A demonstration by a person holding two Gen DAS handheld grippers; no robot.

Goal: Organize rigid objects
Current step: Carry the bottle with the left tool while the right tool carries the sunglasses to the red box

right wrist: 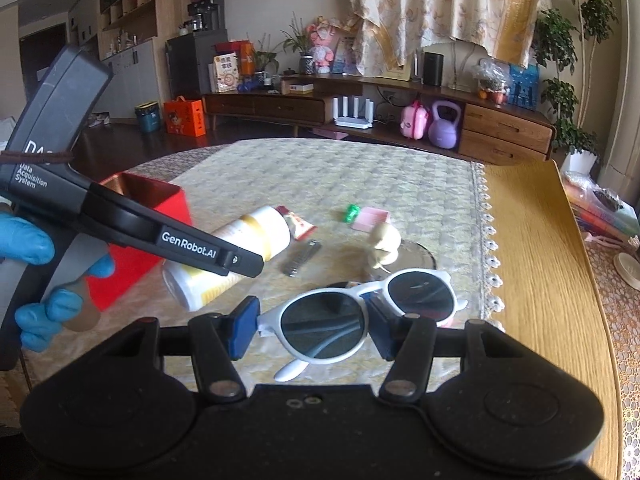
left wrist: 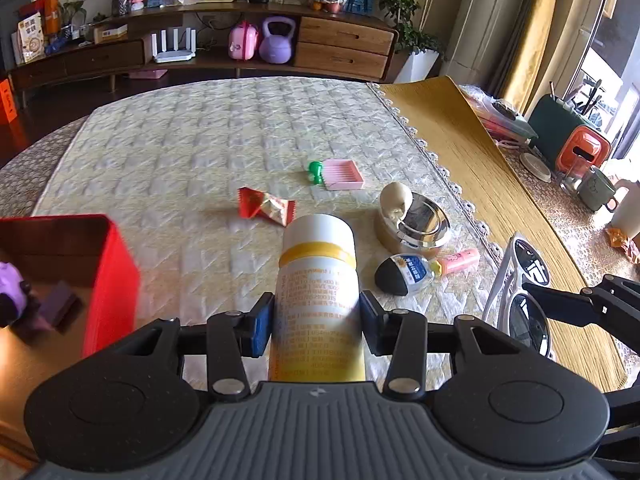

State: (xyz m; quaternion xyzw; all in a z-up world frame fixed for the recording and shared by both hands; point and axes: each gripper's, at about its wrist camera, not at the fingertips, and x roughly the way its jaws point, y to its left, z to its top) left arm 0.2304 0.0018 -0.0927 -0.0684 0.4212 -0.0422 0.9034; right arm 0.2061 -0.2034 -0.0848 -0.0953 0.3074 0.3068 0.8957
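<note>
My left gripper [left wrist: 318, 326] is shut on a white bottle with a yellow band [left wrist: 318, 248], its blue pads pressing both sides of the printed label. The bottle is held off the quilted tablecloth [left wrist: 200, 152], beside an open red box [left wrist: 116, 276] at the left that holds purple items [left wrist: 12, 288]. My right gripper [right wrist: 311, 328] is shut on white sunglasses [right wrist: 420, 292], the pads clamping one dark lens frame above the table. In the right wrist view the bottle [right wrist: 248, 240] lies tilted in front of the red box [right wrist: 160, 200]; a blue-gloved hand [right wrist: 24, 240] holds the left tool.
On the cloth lie a red candy wrapper [left wrist: 266, 208], a pink ridged tray [left wrist: 344, 174] with a green clip [left wrist: 316, 170], a shiny-lidded round jar [left wrist: 416, 224], a black egg-shaped item [left wrist: 392, 278], a pink tube [left wrist: 460, 260] and a metal clipper [right wrist: 302, 258]. A yellow mat [left wrist: 460, 152] covers the right side.
</note>
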